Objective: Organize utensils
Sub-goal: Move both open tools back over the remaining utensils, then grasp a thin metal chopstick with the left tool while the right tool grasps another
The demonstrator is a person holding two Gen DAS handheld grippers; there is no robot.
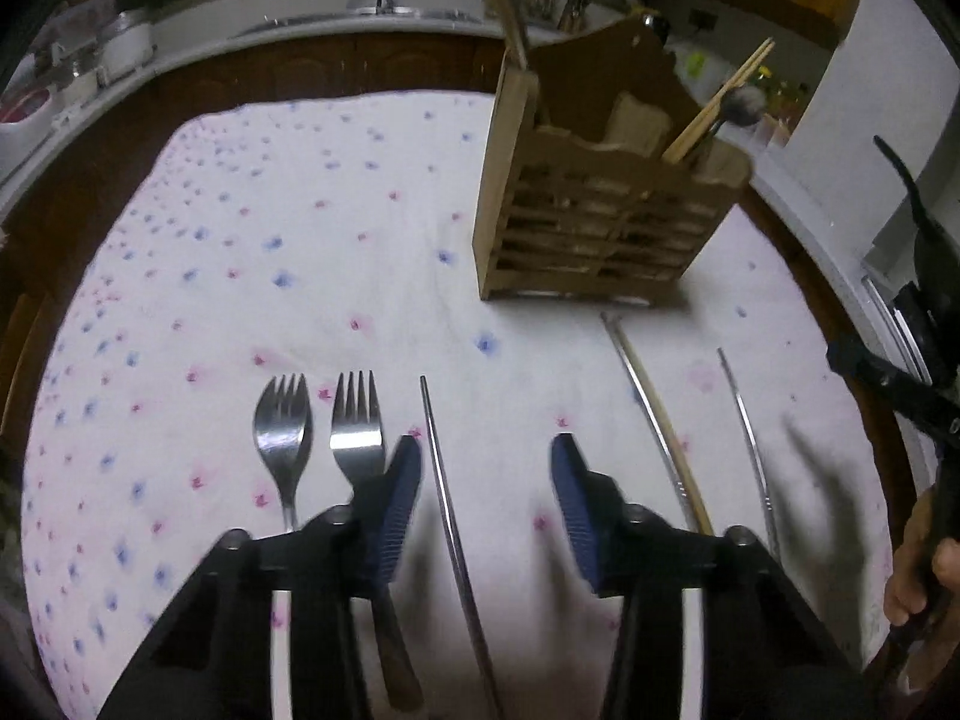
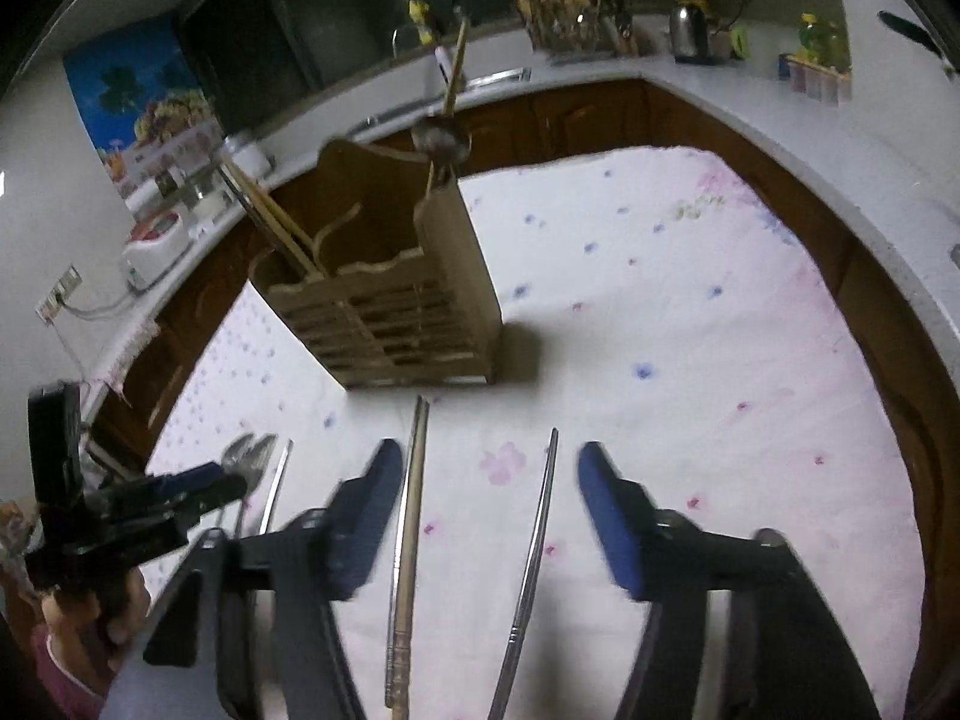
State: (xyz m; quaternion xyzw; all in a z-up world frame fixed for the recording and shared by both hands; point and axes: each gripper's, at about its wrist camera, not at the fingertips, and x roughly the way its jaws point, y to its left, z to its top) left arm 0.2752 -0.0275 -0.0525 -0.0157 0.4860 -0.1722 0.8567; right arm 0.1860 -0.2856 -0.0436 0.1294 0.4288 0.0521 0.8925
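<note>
A slatted wooden utensil caddy [image 1: 600, 228] is seen standing upright on the surface [image 1: 270, 192], which is covered by a white cloth dotted with small blue and pink flowers. The caddy is divided into compartments; light wooden chopsticks [image 1: 717, 101] are propped in one end compartment, and what may be a rounded spoon or ladle head [image 2: 441, 141] rises from another, though it is too blurred to be named with confidence.

In front of the caddy, loose utensils are laid roughly parallel on the cloth. Two steel forks [image 1: 324, 438] lie side by side with tines toward the caddy. Just beside them a thin metal chopstick [image 1: 447, 516] is stretched out. Further along, a pale chopstick-like stick with a metal end [image 2: 411, 528] and another slim metal chopstick [image 2: 534, 546] are seen, well apart from the forks.

The left gripper [image 1: 486, 480] is held low over the cloth, its blue-padded fingers [image 1: 399, 498] partly spread, with the thin metal chopstick lying between them but untouched by either pad. The right gripper [image 2: 489, 504] is likewise partly spread; the pale stick and the slim metal chopstick both lie between its fingers [image 2: 618, 516], and no pad is pressed on either. A hand [image 1: 918, 570] is seen gripping the right gripper's handle.

A kitchen counter with a kettle [image 2: 690, 30] runs behind.
</note>
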